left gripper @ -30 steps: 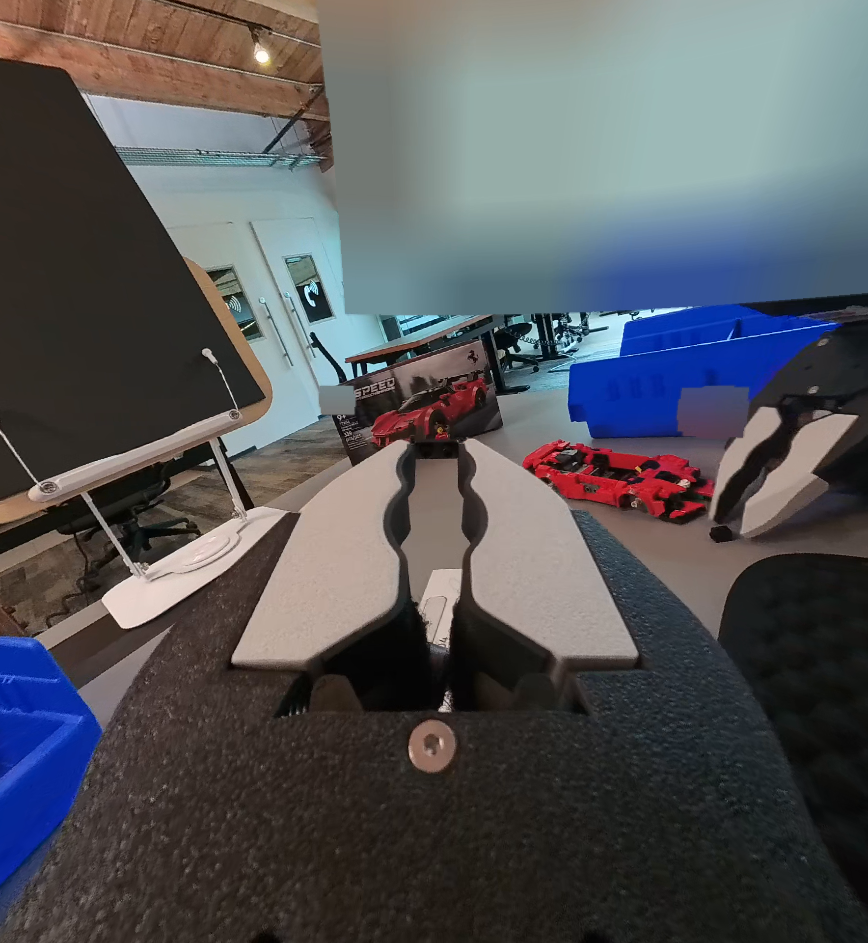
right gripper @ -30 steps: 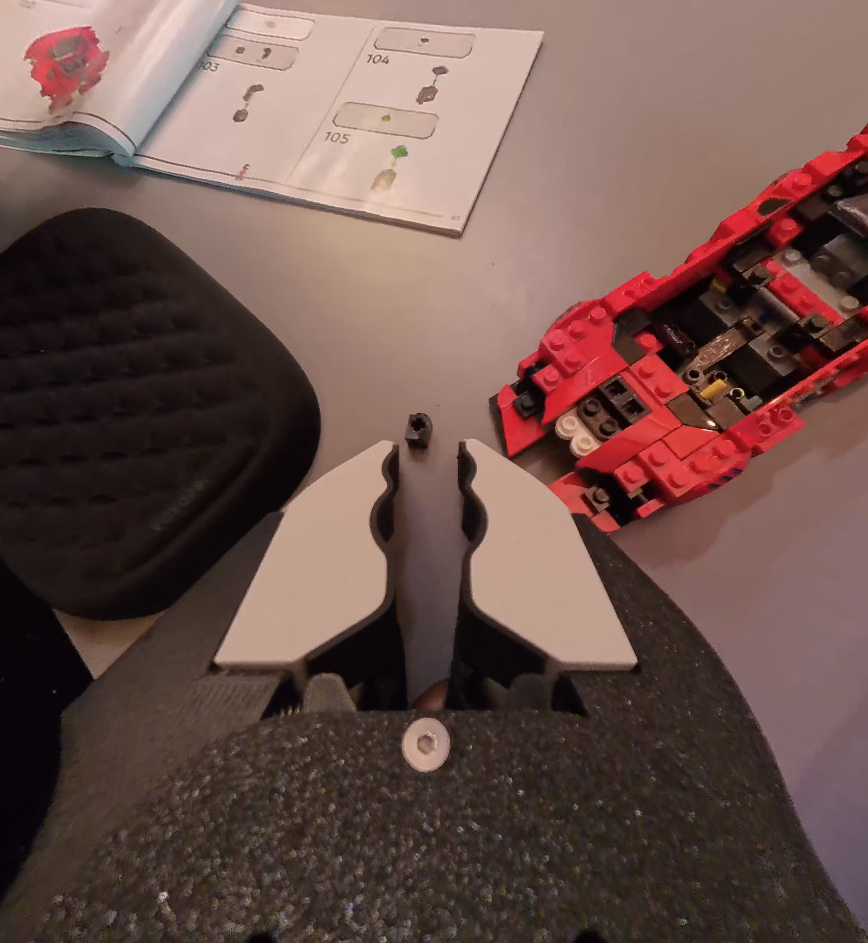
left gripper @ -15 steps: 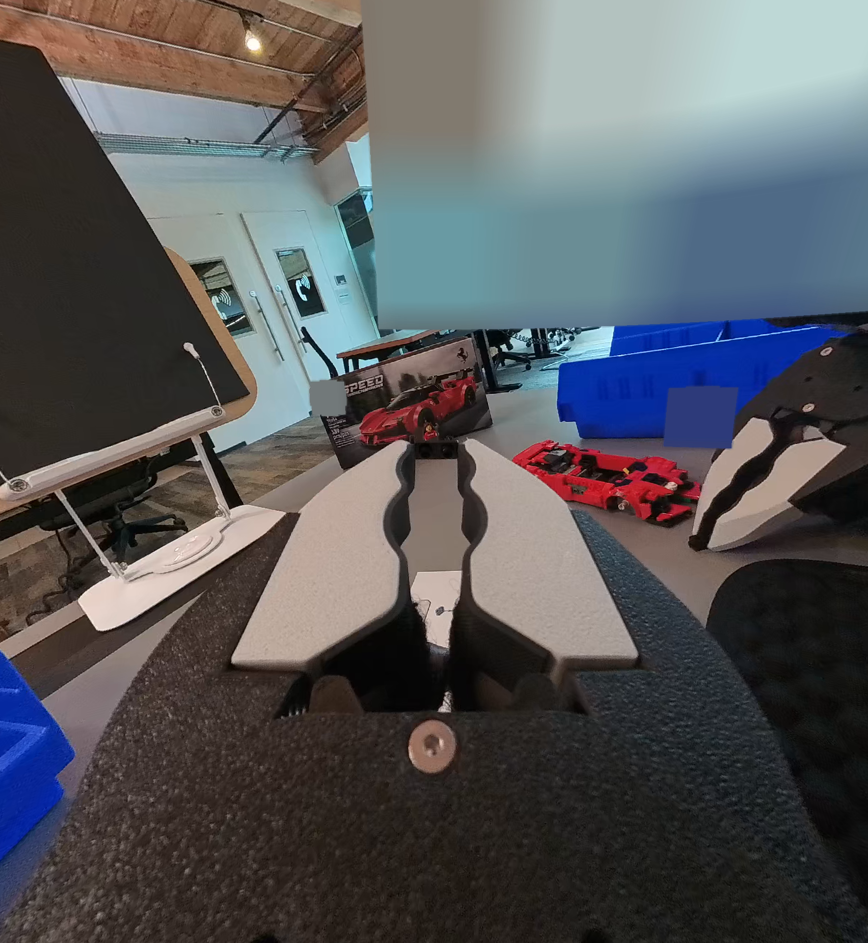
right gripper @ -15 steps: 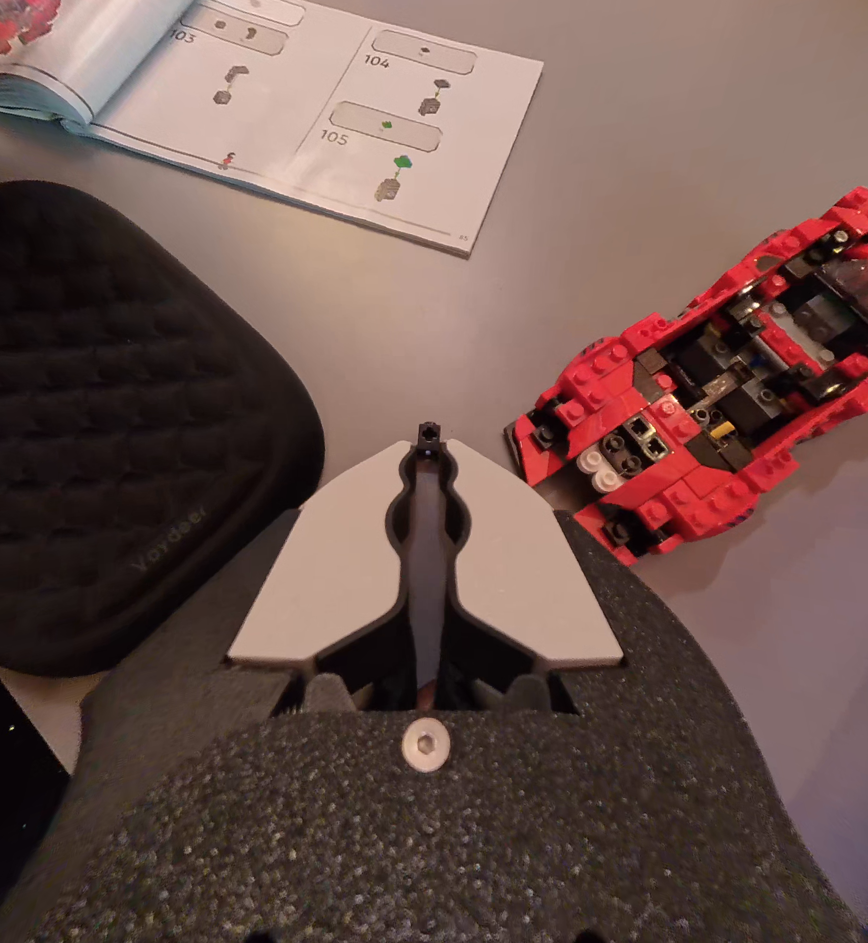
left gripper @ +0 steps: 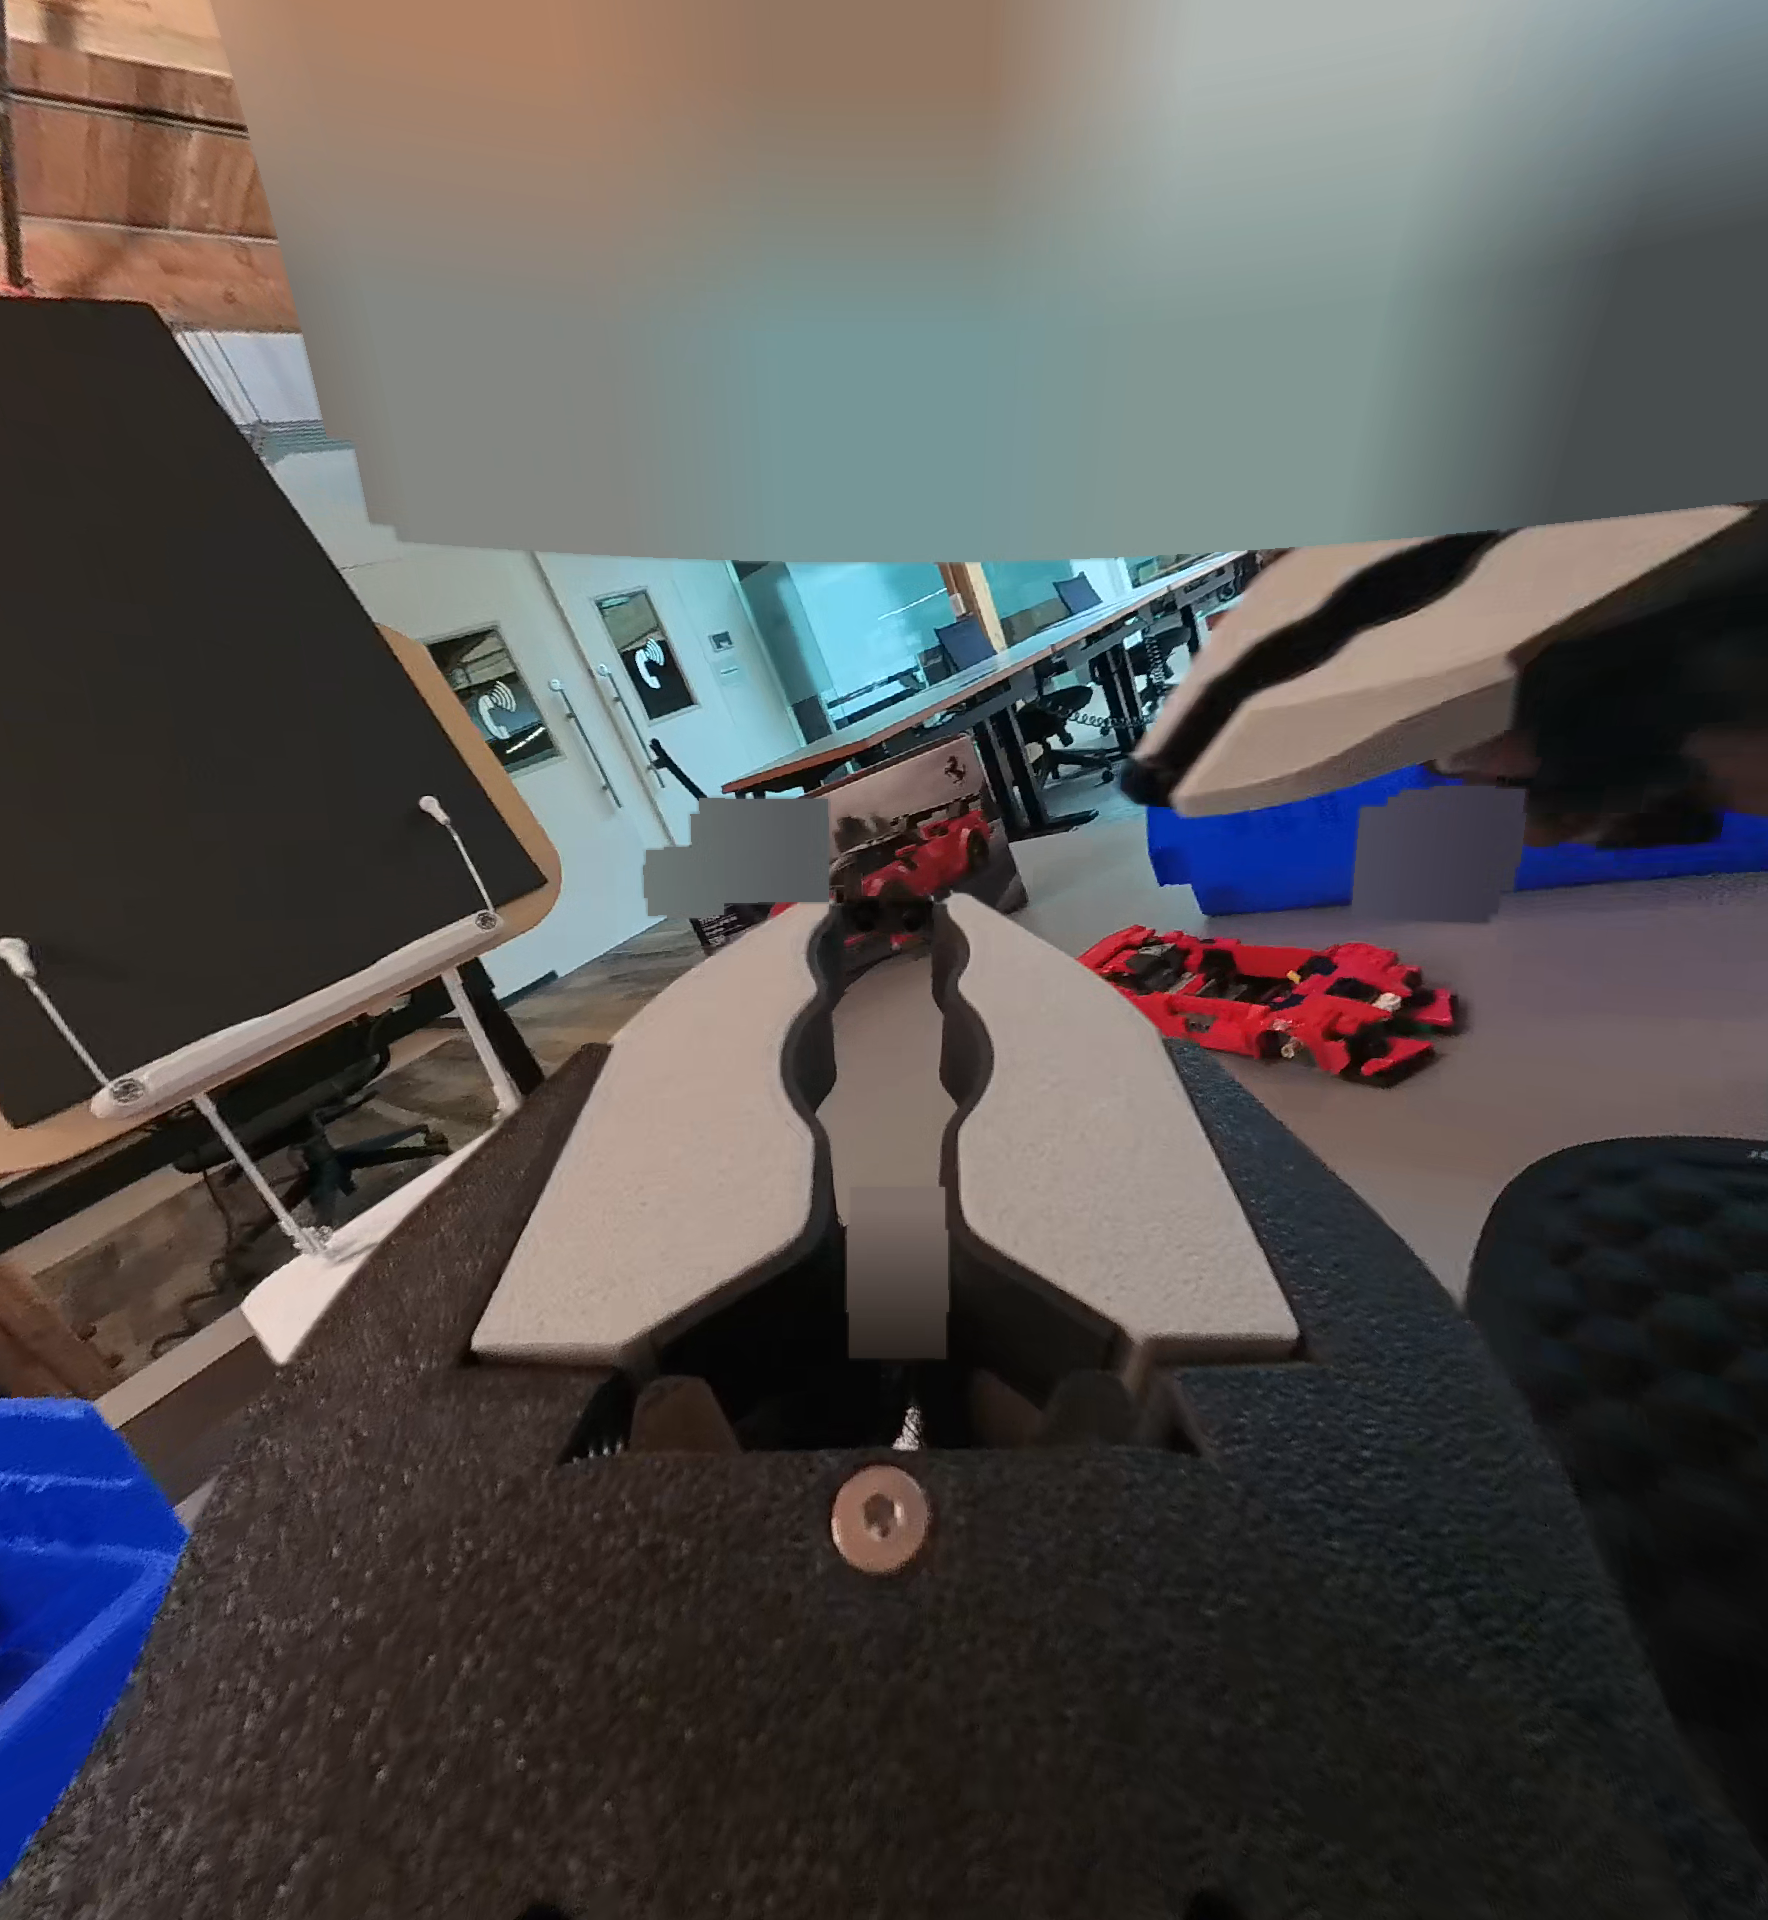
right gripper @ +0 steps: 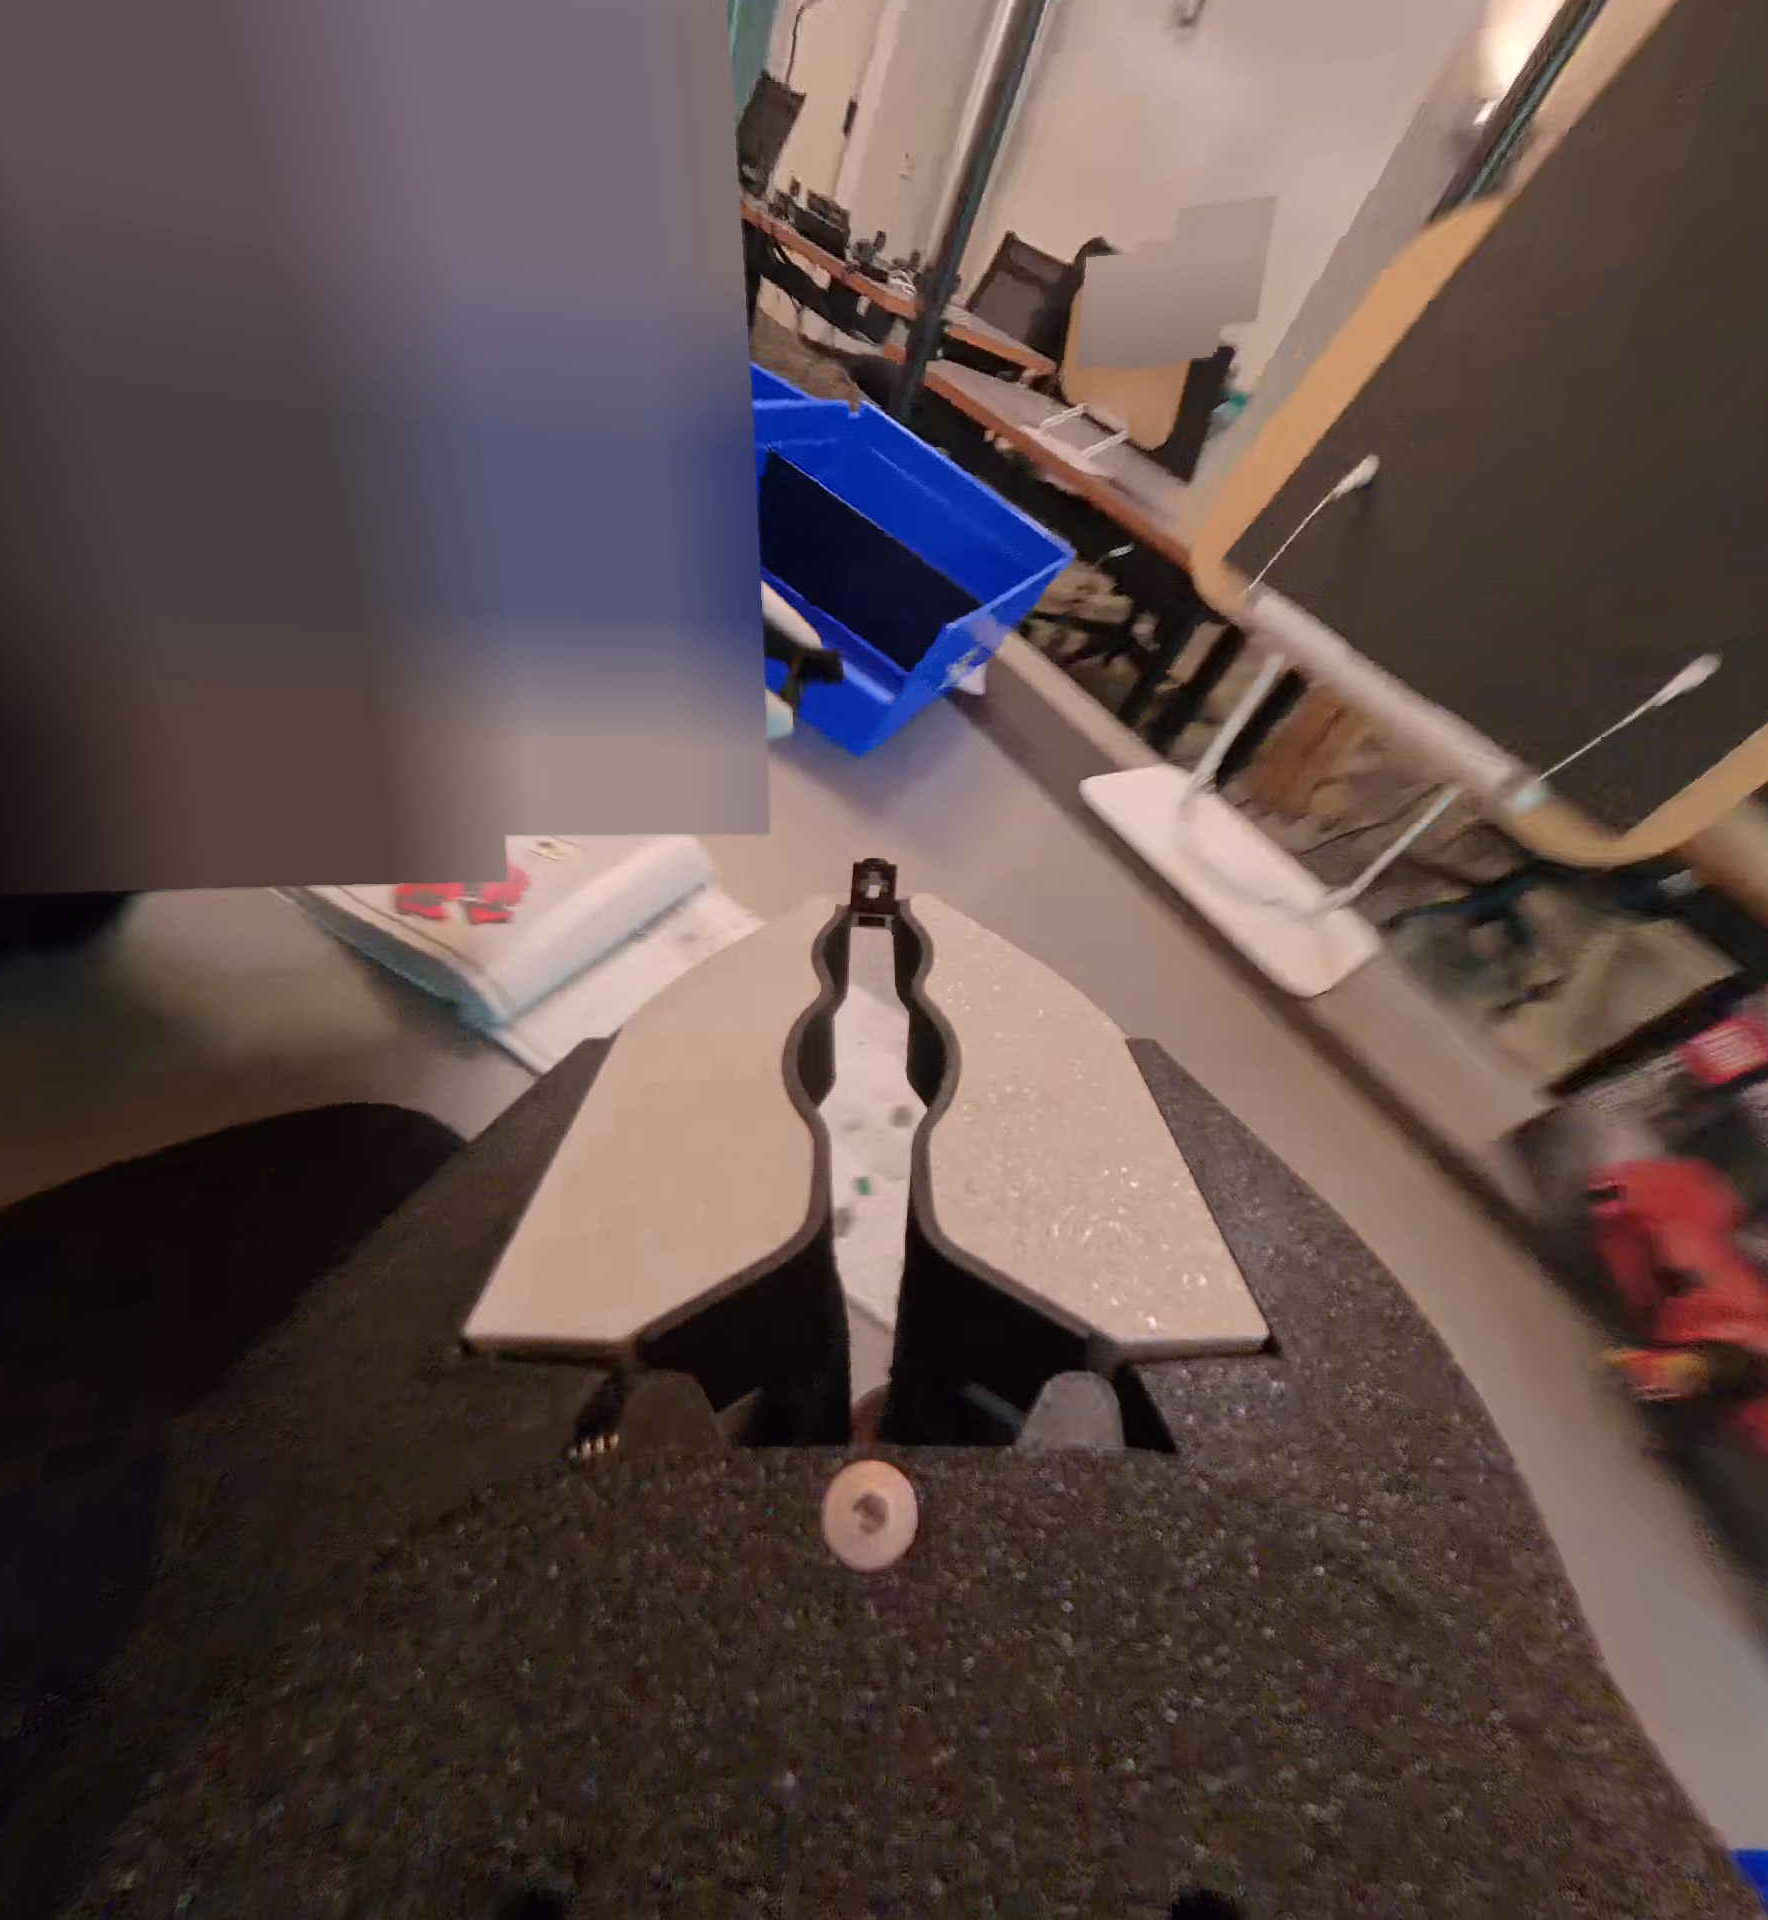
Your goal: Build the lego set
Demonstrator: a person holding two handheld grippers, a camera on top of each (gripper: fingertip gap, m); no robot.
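Observation:
The part-built red Lego car (left gripper: 1275, 1003) lies on the grey table (left gripper: 1638, 987), ahead and to the right of my left gripper (left gripper: 885, 920). That gripper stands narrowly apart with a small dark piece (left gripper: 882, 912) across its tips, hard to tell from the set's box (left gripper: 947, 821) behind it. My right gripper (right gripper: 872, 902) is shut on a small black Lego piece (right gripper: 872, 885) and held in the air. It also shows in the left wrist view (left gripper: 1155, 774), raised above the car. The open instruction booklet (right gripper: 568, 935) lies below it.
A black padded mat (left gripper: 1669, 1299) lies at the near right. Blue bins stand at the back right (left gripper: 1254, 862), the near left (left gripper: 7, 1610) and beyond the booklet (right gripper: 890, 561). A white stand with a black board (left gripper: 132, 675) is on the left.
My right gripper shut on the small black piece on the table beside the car, lifted it and swung up and away. The left gripper turned slightly.

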